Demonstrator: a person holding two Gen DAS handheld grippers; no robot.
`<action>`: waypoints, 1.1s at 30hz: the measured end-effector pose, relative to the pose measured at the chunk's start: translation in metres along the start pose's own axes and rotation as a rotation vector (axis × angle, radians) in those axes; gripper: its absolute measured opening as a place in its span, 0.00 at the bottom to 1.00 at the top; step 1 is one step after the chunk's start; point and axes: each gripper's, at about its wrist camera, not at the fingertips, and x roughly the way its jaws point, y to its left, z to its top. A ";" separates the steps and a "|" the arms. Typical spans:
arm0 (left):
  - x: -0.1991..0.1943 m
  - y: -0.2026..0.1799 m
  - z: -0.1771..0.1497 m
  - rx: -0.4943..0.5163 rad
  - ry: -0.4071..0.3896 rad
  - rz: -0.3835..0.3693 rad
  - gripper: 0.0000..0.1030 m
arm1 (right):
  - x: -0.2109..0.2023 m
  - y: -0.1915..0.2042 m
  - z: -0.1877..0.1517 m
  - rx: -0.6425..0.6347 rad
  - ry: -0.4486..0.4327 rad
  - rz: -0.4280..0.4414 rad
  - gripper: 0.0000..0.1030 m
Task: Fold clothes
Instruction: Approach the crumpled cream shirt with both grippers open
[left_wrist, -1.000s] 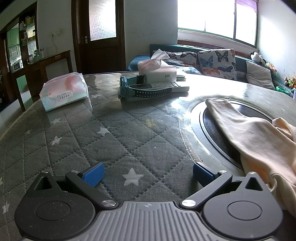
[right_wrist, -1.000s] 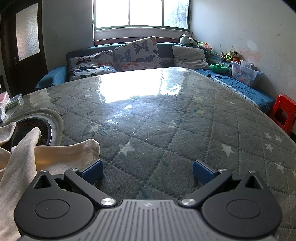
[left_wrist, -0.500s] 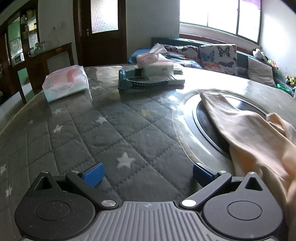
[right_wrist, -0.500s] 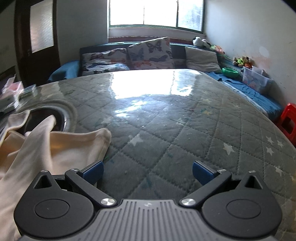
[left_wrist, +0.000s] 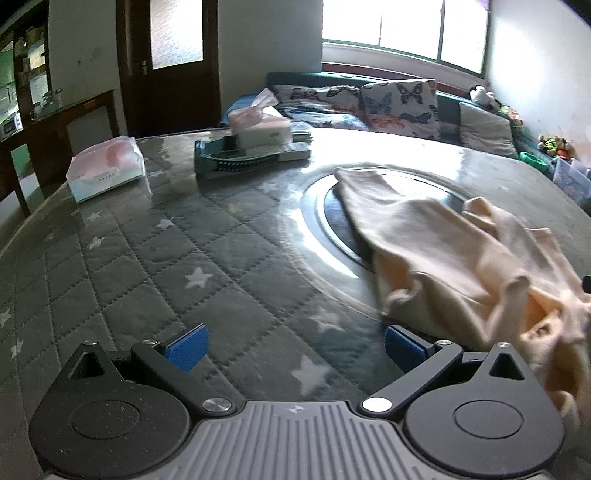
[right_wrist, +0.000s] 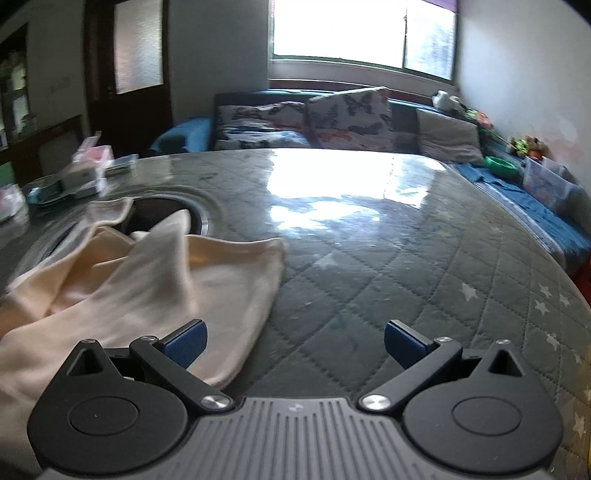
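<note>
A pale cream garment (left_wrist: 450, 258) lies crumpled on the grey quilted table cover (left_wrist: 155, 266), partly over the round dark inset in the table. In the right wrist view the garment (right_wrist: 140, 280) spreads from the left to under the left finger. My left gripper (left_wrist: 295, 343) is open and empty, just left of the garment's near edge. My right gripper (right_wrist: 295, 341) is open and empty, with its left fingertip (right_wrist: 186, 341) over the garment's right edge.
Two tissue packs (left_wrist: 105, 168) (left_wrist: 258, 127) and a dark tray (left_wrist: 251, 157) with small items sit at the table's far left. A sofa with butterfly cushions (left_wrist: 399, 98) stands behind the table. A red stool edge shows at the right of the right wrist view.
Both grippers have risen and pulled back, and each has swung toward the garment. More of the garment shows in both views. Both jaws stay open.
</note>
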 end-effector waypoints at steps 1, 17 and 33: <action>-0.003 -0.002 -0.001 0.002 0.001 -0.007 1.00 | -0.004 0.001 -0.002 -0.007 -0.005 0.009 1.00; -0.045 -0.036 -0.022 0.057 -0.014 -0.071 1.00 | -0.054 0.020 -0.028 -0.041 -0.047 0.126 1.00; -0.059 -0.052 -0.033 0.092 -0.013 -0.082 1.00 | -0.081 0.036 -0.046 -0.080 -0.020 0.198 1.00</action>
